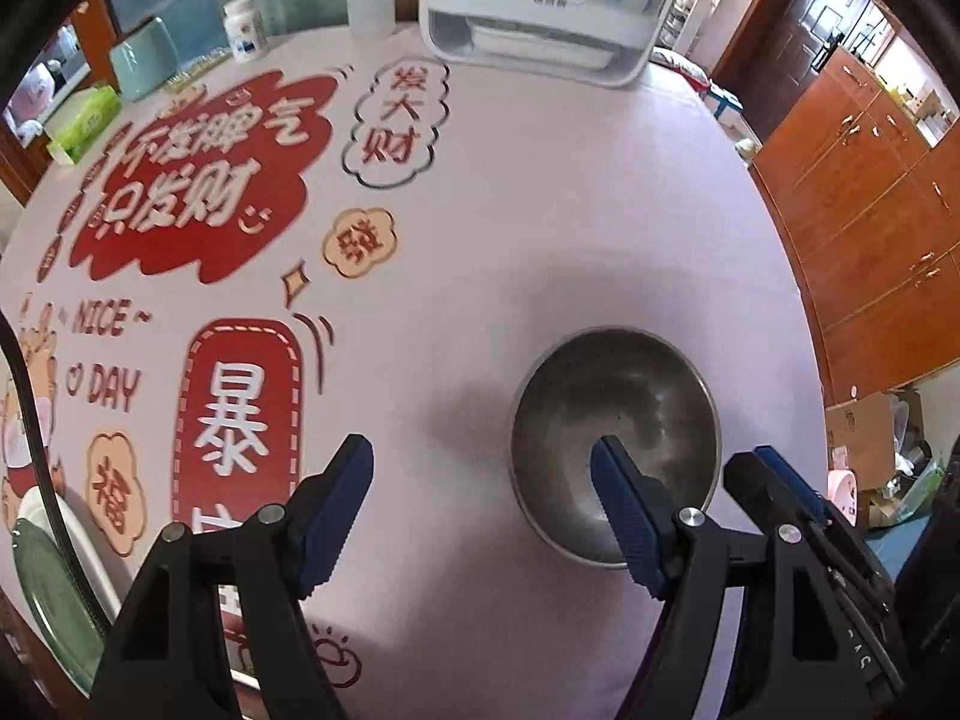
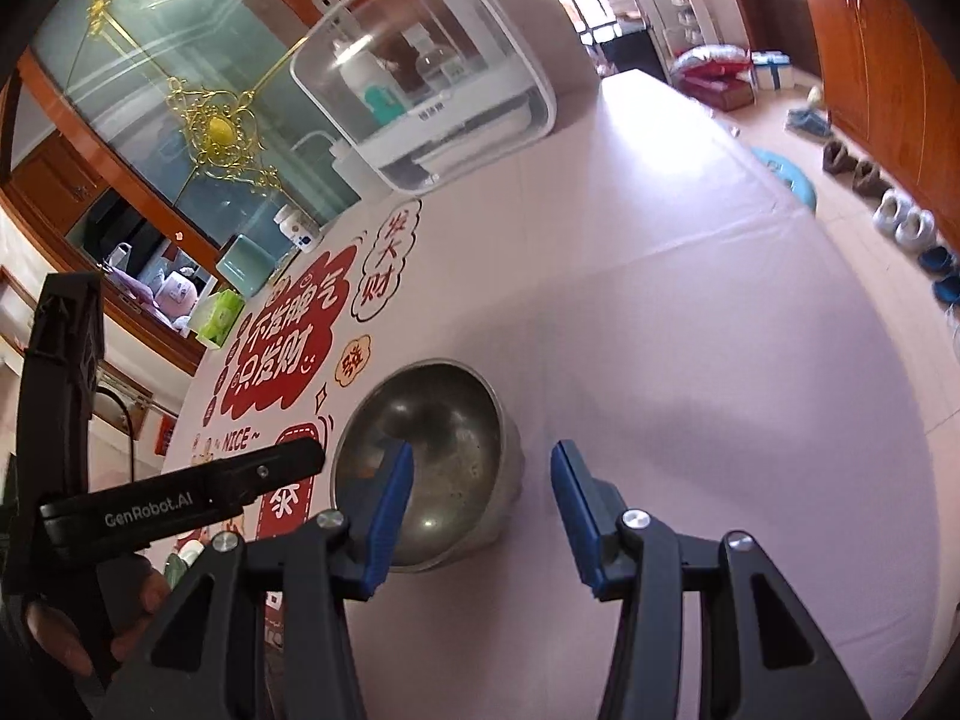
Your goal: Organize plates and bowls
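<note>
so far we list one round dull steel bowl [image 1: 612, 420] unstowed on the pink table [image 1: 540, 210]; left hand-held gripper [image 1: 480, 510] wide, right hand-held gripper [image 2: 480, 510] half-spread, both empty.

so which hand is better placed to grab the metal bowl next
Right, probably. The right gripper is open with the metal bowl rim roughly between its fingers; the left gripper mostly straddles bare tablecloth.
</note>
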Demonstrator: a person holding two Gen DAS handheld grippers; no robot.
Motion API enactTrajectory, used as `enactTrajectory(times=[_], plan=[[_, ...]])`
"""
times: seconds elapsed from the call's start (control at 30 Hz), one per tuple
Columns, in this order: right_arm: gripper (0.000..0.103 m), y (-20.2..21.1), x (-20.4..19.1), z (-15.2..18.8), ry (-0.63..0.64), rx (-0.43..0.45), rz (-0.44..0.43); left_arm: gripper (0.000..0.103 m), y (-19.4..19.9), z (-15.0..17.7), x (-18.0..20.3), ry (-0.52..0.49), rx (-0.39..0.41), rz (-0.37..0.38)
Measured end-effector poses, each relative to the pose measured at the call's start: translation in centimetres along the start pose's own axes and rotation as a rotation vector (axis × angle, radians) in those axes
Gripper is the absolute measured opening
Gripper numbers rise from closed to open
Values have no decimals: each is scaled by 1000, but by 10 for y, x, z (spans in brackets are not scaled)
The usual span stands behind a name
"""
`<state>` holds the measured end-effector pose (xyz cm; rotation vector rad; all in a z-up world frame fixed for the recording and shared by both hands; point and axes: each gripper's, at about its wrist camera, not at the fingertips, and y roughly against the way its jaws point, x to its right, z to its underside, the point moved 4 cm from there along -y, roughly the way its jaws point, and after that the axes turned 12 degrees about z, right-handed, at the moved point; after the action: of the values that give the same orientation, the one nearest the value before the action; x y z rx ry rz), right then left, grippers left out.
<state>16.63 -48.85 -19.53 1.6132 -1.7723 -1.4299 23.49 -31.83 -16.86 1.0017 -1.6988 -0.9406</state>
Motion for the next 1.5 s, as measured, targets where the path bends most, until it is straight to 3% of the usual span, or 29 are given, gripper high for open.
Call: enactTrajectory(times=[0.27,0.5,0.57,0.73,0.93,1.13,1.33,1.5], plan=[[48,-23,3,3,-30,-78,-37,71,-26,1,0,-9,-62,6],[38,-31,7,5,-41,-128,-66,68,-43,3,0,-4,-95,0],[34,-33,8,6,-40,-140,-69,61,-46,4,1,-5,-104,-4],[26,-38,10,7,-43,-161,-72,58,-51,6,-1,5,-117,0],[26,-37,11,8,-40,-163,-79,42,-57,8,-7,44,-133,2],[26,-38,11,7,-35,-160,-83,36,-62,10,-12,84,-137,46],[26,-38,10,7,-39,-160,-85,16,-63,16,-5,57,-131,74],[26,-38,12,7,-38,-163,-84,15,-65,15,0,55,-121,74]])
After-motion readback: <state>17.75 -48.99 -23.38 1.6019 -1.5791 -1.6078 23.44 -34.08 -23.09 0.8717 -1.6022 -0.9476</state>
